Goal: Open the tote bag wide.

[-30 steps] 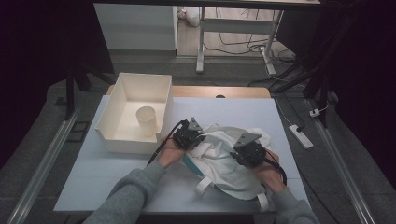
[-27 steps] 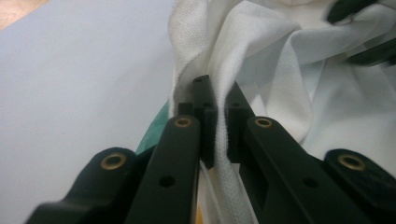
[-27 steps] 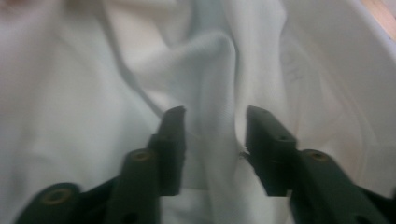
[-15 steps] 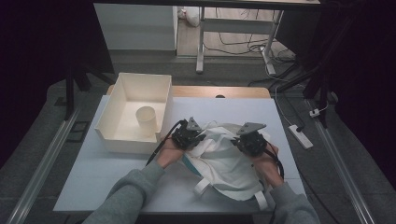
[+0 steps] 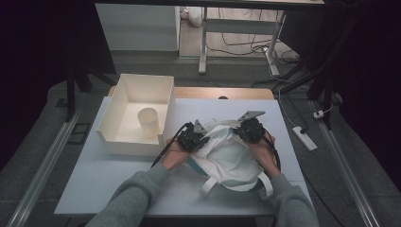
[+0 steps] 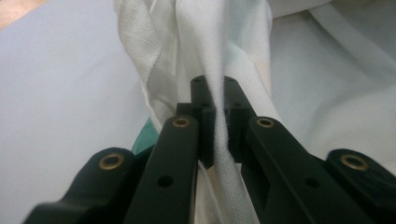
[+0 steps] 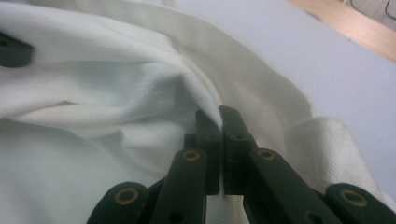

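left gripper (image 6: 215, 100): jaws pinched on a fold of the white cloth bag (image 5: 227, 156) | right gripper (image 7: 220, 122): clamped on its rim; bag lies on the table (image 5: 94, 175), right of the cream bin (image 5: 118, 101)

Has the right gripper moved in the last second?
Yes. In the high view the right gripper, shut on the white cloth bag, has shifted toward the table's far edge and slightly inward toward the left gripper.
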Demonstrator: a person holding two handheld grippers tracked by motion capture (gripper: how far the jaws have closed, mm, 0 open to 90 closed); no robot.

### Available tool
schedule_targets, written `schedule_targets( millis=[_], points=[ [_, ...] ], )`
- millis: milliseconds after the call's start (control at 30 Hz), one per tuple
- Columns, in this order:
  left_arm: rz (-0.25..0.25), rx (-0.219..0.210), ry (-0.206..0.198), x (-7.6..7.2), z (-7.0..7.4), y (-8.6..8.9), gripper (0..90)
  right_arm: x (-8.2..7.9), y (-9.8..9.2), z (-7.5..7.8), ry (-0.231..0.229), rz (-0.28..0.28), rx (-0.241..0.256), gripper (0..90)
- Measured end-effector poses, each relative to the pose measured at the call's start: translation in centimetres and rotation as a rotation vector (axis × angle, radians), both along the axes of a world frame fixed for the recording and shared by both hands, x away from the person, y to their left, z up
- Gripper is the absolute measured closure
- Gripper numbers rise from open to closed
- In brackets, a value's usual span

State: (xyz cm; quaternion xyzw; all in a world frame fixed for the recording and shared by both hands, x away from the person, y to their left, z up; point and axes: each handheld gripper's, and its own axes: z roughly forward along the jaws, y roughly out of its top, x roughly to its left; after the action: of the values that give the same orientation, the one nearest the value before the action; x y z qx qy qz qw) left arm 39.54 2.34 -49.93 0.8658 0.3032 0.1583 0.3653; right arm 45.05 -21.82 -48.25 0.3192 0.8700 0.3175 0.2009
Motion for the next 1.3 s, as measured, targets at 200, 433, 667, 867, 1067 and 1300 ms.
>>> schedule_targets(
  millis=[200, 433, 667, 867, 1067, 1300],
  points=[
    [-0.002, 0.014, 0.017, 0.3, -0.5, -0.2, 84.3, 0.9, 0.5, -1.4, 0.029, -0.007, -0.033, 88.1],
    [-0.012, 0.002, 0.033, 0.4, -0.6, 0.0, 80.7, 0.7, 1.1, -2.1, 0.014, -0.009, -0.082, 88.0],
    [-0.011, -0.043, -0.01, -0.3, 0.7, 0.3, 57.6, 0.4, 0.6, -1.6, 0.019, -0.003, -0.024, 80.4],
    [-0.027, -0.132, -0.061, -1.8, 4.0, 1.0, 41.3, -1.1, -0.2, 0.6, -0.005, 0.052, 0.107, 57.7],
    [-0.08, -0.131, 0.004, -2.1, 4.7, 1.6, 33.9, -3.2, -1.1, 2.4, -0.037, 0.1, 0.197, 50.4],
    [-0.123, -0.158, 0.028, -2.6, 5.5, 2.4, 33.5, -4.8, -2.2, 2.9, -0.09, 0.122, 0.204, 46.4]
  ],
)
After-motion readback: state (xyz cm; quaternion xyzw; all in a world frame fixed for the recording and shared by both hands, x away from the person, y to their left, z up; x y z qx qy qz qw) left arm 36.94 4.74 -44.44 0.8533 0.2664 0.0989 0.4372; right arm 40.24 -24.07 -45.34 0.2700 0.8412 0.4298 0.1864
